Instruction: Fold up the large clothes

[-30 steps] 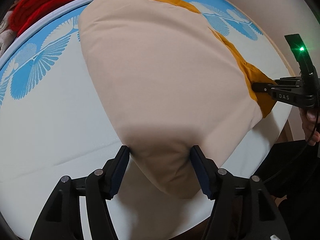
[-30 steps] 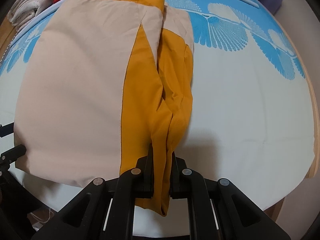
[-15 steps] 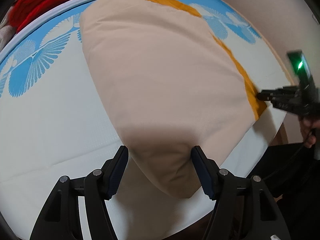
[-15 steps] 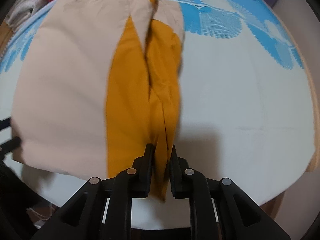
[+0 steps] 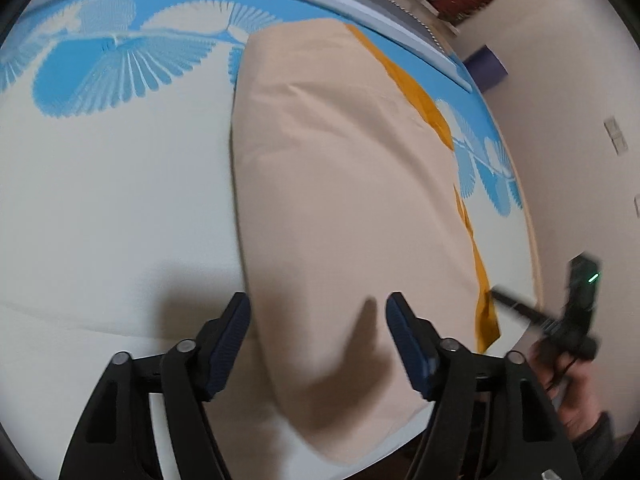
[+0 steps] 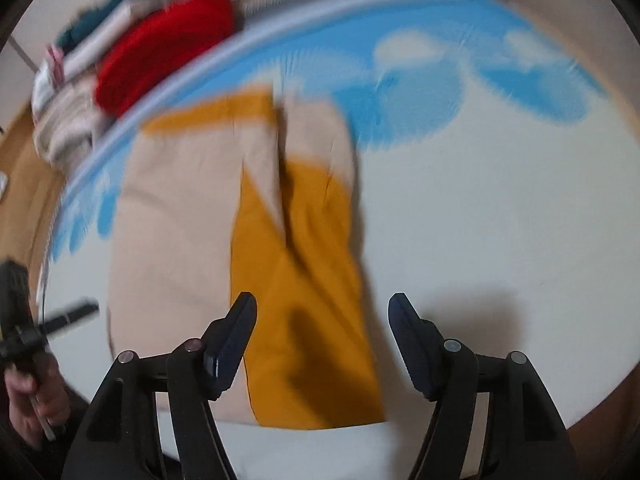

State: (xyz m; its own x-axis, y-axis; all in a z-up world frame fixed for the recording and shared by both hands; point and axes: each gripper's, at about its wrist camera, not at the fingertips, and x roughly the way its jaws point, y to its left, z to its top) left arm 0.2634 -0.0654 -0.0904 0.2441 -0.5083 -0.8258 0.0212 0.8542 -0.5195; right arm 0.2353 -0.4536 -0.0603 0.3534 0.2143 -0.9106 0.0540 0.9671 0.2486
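A beige and mustard garment (image 5: 352, 208) lies flat on a bed (image 5: 120, 216), its near edge at the bed's near side. Both grippers hover over that edge with jaws released, holding nothing: the left gripper (image 5: 318, 320) above beige cloth, the right gripper (image 6: 322, 316) above the mustard panel, probably between folds. The sheet is white with blue feather prints. Red and pale clothes (image 6: 160, 48) are piled beyond the bed's far edge.

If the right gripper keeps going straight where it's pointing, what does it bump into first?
Most likely the mustard-yellow strip of the beige garment: it lies right between the open right gripper fingers and runs ahead of them. The picture is blurred, so the height above the cloth is unclear.
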